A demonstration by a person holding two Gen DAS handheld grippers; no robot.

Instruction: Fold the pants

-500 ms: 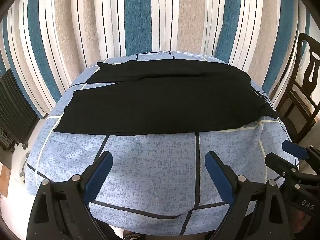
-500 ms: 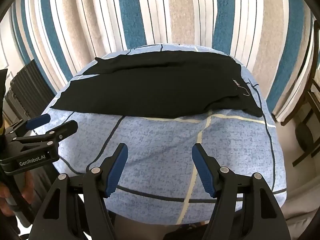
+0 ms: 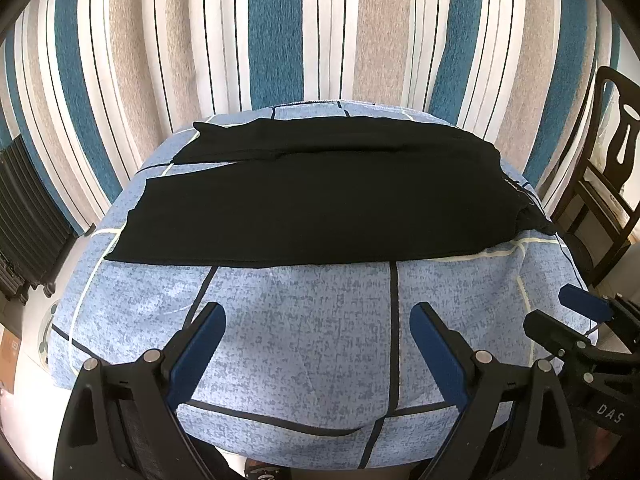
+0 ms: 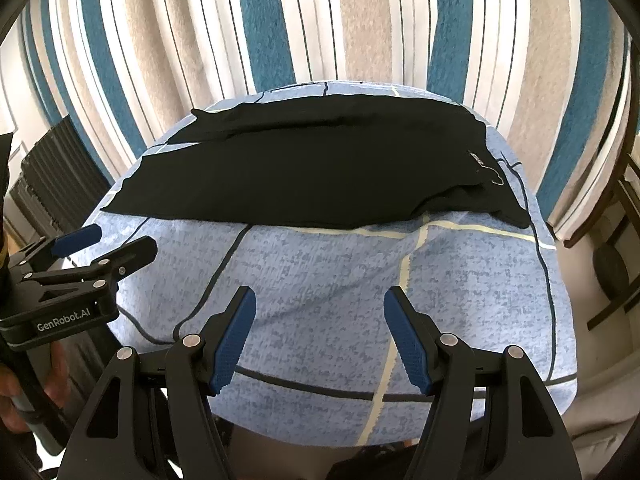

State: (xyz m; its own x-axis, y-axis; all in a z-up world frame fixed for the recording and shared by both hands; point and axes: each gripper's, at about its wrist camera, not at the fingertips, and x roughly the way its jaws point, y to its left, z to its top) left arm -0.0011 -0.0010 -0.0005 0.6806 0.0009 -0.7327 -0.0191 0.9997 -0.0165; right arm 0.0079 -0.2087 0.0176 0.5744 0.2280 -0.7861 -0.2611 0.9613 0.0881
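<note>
Left wrist view: pants (image 3: 320, 196) lie flat across the far half of the table (image 3: 320, 340), waist to my right. Nothing has shifted in the last half-second; my left gripper (image 3: 318, 344) and right gripper (image 4: 320, 336) hover spread and empty, so folding has not begun. Only the right wrist view shows my hand (image 4: 16, 396); only the left shows the chair (image 3: 604, 168).

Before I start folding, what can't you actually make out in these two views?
- Small pale tag on the black pants, right wrist view: too small to read.
- Wooden chair, left wrist view: cut off by the frame edge.
- Whatever supports the blue cloth: hidden beneath it, both views.
</note>
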